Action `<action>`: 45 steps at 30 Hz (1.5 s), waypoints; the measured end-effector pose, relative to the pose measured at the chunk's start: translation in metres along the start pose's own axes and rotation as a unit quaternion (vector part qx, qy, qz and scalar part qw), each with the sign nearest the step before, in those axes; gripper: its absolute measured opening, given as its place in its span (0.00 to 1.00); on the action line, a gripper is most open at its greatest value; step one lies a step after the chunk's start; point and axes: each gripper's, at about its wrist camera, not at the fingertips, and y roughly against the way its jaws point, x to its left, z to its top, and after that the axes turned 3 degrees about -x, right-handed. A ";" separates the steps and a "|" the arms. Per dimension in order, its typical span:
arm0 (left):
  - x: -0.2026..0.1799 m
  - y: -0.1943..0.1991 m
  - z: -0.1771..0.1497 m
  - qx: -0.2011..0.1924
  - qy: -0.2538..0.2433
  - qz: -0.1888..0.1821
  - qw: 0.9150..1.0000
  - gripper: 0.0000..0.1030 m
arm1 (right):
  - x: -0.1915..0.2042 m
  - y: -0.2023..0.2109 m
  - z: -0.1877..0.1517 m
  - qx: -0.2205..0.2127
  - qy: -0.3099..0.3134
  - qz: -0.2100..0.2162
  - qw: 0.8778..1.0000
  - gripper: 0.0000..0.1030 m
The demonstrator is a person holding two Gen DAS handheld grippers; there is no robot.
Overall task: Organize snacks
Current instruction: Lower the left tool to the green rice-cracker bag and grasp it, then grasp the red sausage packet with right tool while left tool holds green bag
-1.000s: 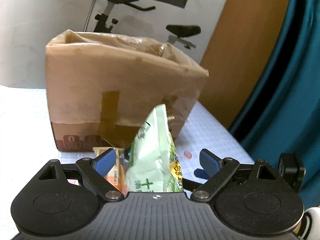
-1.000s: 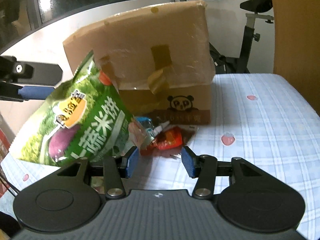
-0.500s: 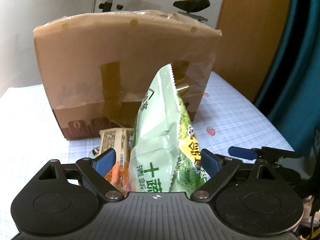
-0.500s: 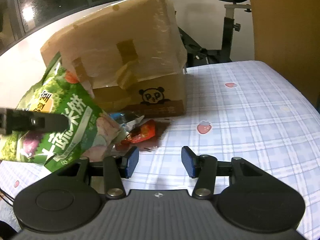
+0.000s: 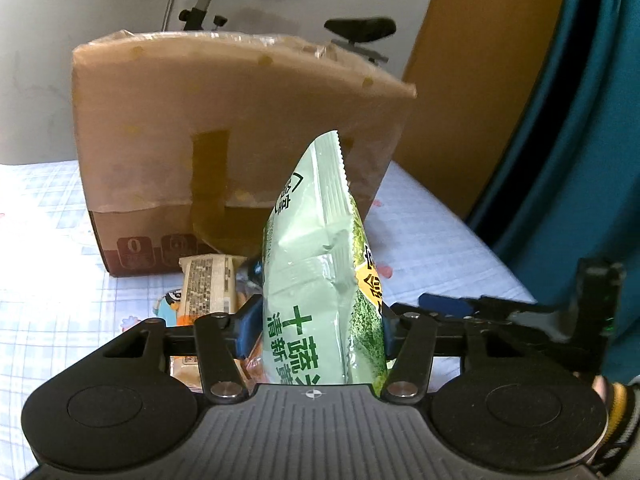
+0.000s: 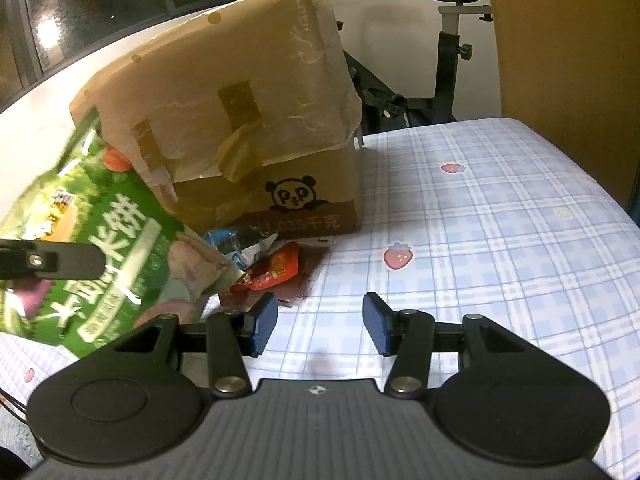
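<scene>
Closest up, the left hand-held gripper [image 5: 320, 320] is pinching a green snack bag [image 5: 324, 280] between its 2 blue pads, and the bag stands upright with its serrated top edge pointing up toward the box. From the right wrist camera the same bag [image 6: 100, 248] fills the left side, tilted and a bit blurred, with a black finger of the left tool lying across it.

The right hand-held gripper [image 6: 319, 324] is spread wide with nothing between its pads — it hangs over the checked, strawberry-print desk [image 6: 500, 240].

Just past the green bag there's a small heap of snacks lying on the desk: a beige wrapped bar [image 5: 208, 284] with printed text on it, a red packet [image 6: 276, 270] and a blue-and-white wrapper [image 6: 240, 244], all right at the foot of the box.

Behind them sits a cardboard box [image 6: 248, 140] with a panda logo, its upper part wrapped in clear plastic and brown tape. Further back — an exercise bike [image 6: 452, 52] against the white wall, plus a wooden panel [image 5: 480, 60] and a teal curtain [image 5: 580, 160] on the right.
</scene>
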 end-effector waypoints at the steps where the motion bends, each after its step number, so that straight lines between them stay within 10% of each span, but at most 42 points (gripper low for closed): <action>1: 0.001 0.007 0.002 -0.007 0.004 -0.005 1.000 0.56 | -0.001 0.000 0.001 -0.001 0.000 -0.001 1.000 0.50; 11: 0.024 0.084 0.025 -0.078 0.052 -0.028 0.995 0.56 | 0.003 -0.004 0.010 -0.005 0.010 0.000 1.000 0.50; 20: 0.056 0.129 0.032 -0.140 0.092 0.032 0.985 0.56 | 0.016 -0.019 0.018 0.001 0.031 0.012 0.999 0.50; 45: 0.091 0.113 0.007 -0.095 0.162 0.096 0.977 0.56 | 0.067 -0.109 0.010 0.056 0.181 0.021 0.982 0.69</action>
